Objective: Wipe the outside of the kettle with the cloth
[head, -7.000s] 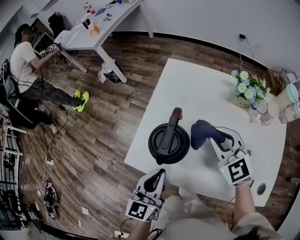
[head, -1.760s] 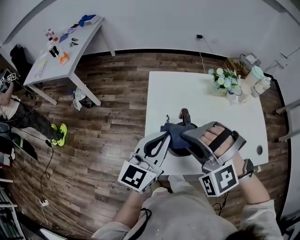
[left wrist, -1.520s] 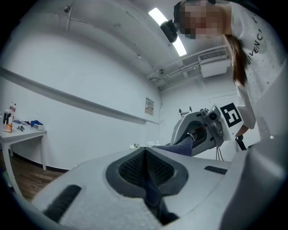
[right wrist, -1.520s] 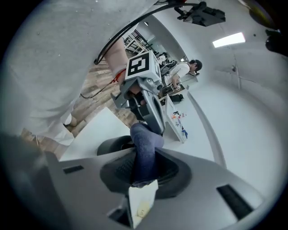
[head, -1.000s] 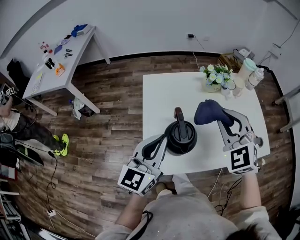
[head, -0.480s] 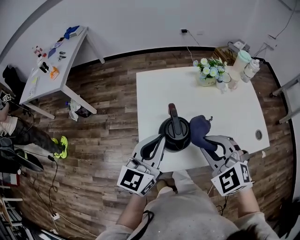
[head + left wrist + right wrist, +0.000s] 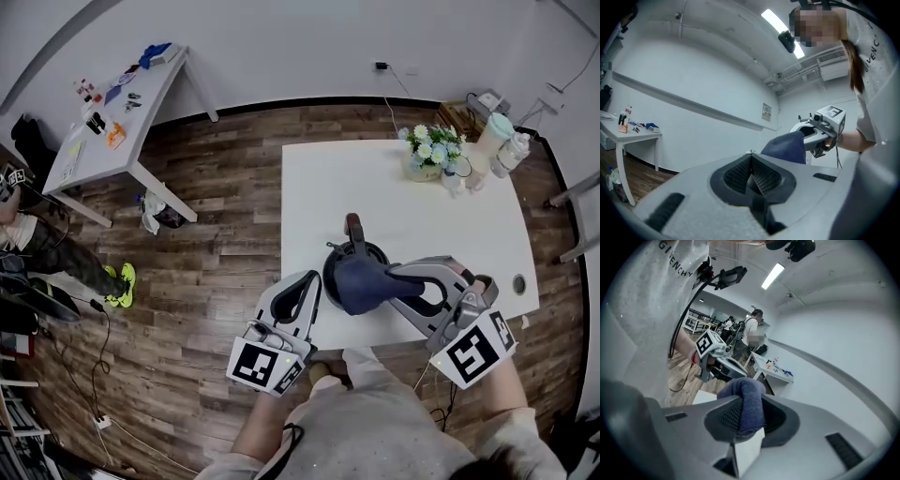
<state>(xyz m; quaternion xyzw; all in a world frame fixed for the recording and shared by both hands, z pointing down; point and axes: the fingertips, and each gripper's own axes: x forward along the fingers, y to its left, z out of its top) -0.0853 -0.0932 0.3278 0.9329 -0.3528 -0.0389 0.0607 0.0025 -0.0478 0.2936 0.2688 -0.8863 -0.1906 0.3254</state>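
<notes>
A white rectangular worktop (image 7: pixel 403 197) stands on a wood-plank floor (image 7: pixel 225 234). The black kettle (image 7: pixel 353 234) sits upright on its near left part. At the far right corner stand a pot of flowers (image 7: pixel 431 150) and, just beside it, 2 pale containers (image 7: pixel 497 145). A small round hole (image 7: pixel 518 282) shows near the right front edge. A second white worktop (image 7: pixel 103 122), well apart at far left, carries small scattered items

The left gripper (image 7: pixel 307 284) is held near, on the left, with its jaws together and empty. The right gripper (image 7: pixel 394 278) points left from the near right, jaws clamped on the cloth (image 7: pixel 359 287).
</notes>
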